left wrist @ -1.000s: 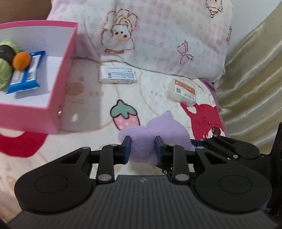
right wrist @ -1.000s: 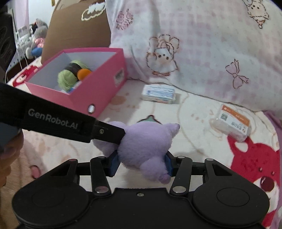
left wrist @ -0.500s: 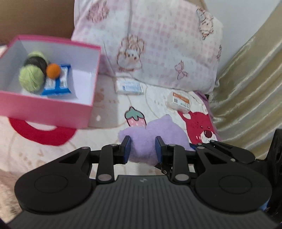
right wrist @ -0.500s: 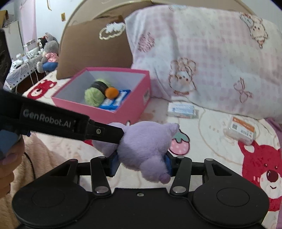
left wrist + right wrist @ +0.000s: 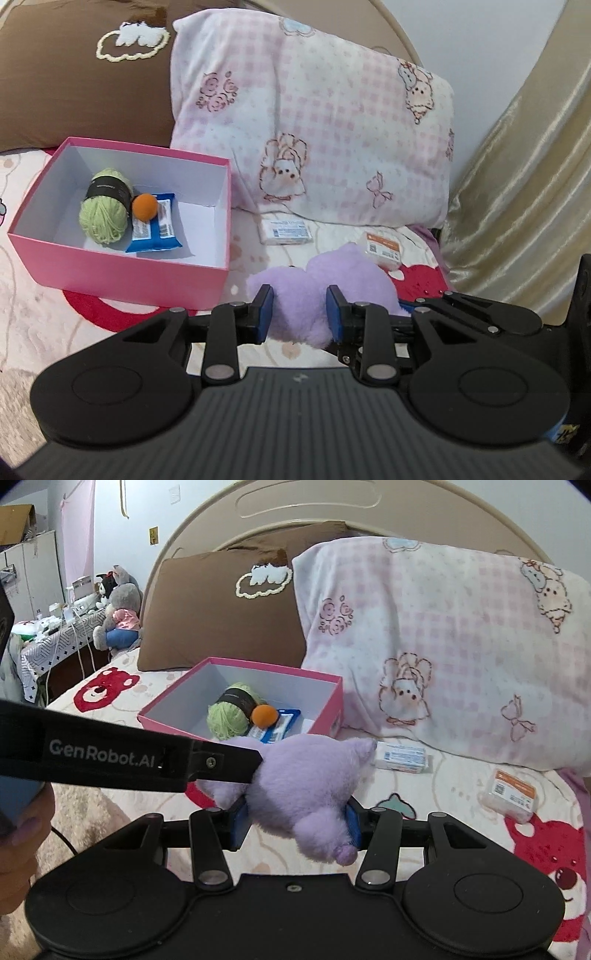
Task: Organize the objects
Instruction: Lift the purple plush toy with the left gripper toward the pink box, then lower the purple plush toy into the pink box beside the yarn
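A purple plush toy (image 5: 317, 291) (image 5: 306, 779) is held above the bed by both grippers. My left gripper (image 5: 300, 314) is shut on one end of it; its arm (image 5: 110, 757) crosses the right wrist view. My right gripper (image 5: 295, 823) is shut on the other end. An open pink box (image 5: 122, 275) (image 5: 332, 701) sits to the left and holds a green yarn ball (image 5: 105, 216), an orange ball (image 5: 144, 207) and a blue snack pack (image 5: 155, 232). A white-blue packet (image 5: 286, 232) (image 5: 400, 757) and an orange-labelled box (image 5: 382, 251) (image 5: 511, 794) lie on the bed.
A pink checked pillow (image 5: 314, 140) and a brown pillow (image 5: 74, 74) lean on the headboard behind the box. A gold curtain (image 5: 524, 184) hangs at the right. A side table with plush toys (image 5: 118, 605) stands far left of the bed.
Both grippers have risen and pulled back with the purple plush toy in them, so more of the pink box, pillows and headboard shows.
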`<act>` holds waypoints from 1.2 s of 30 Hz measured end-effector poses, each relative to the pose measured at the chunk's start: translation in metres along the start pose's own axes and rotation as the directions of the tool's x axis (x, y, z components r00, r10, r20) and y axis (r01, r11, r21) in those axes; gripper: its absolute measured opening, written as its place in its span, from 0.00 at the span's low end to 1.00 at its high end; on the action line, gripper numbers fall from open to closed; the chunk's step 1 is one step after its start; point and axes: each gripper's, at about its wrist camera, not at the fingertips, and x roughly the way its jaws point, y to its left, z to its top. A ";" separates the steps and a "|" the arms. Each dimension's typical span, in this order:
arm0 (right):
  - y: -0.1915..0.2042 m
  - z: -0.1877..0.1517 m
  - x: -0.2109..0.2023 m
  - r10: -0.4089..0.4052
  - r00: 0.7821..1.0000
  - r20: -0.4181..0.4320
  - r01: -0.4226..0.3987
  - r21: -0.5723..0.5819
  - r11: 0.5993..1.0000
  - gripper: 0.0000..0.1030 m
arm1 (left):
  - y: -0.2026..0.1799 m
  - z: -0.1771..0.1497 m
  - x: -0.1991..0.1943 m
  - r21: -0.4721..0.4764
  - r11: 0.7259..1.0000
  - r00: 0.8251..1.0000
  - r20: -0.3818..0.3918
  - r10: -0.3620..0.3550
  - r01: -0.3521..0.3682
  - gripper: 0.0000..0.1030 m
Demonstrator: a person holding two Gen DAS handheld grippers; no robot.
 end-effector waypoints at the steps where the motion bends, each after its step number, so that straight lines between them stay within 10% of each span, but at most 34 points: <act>1: 0.001 0.001 0.001 0.003 1.000 -0.002 -0.003 -0.002 1.000 0.53 | 0.003 0.001 0.000 -0.007 1.000 1.000 -0.001 0.000 0.000 0.27; 20: 0.050 0.075 0.051 0.029 0.999 0.020 -0.027 -0.113 0.993 0.53 | 0.060 0.059 -0.011 -0.026 0.993 0.989 0.093 0.118 -0.116 0.28; 36: 0.037 0.113 0.163 0.178 0.976 -0.122 -0.166 0.101 0.981 0.51 | 0.155 0.103 0.059 -0.155 0.977 0.987 0.039 0.153 -0.146 0.28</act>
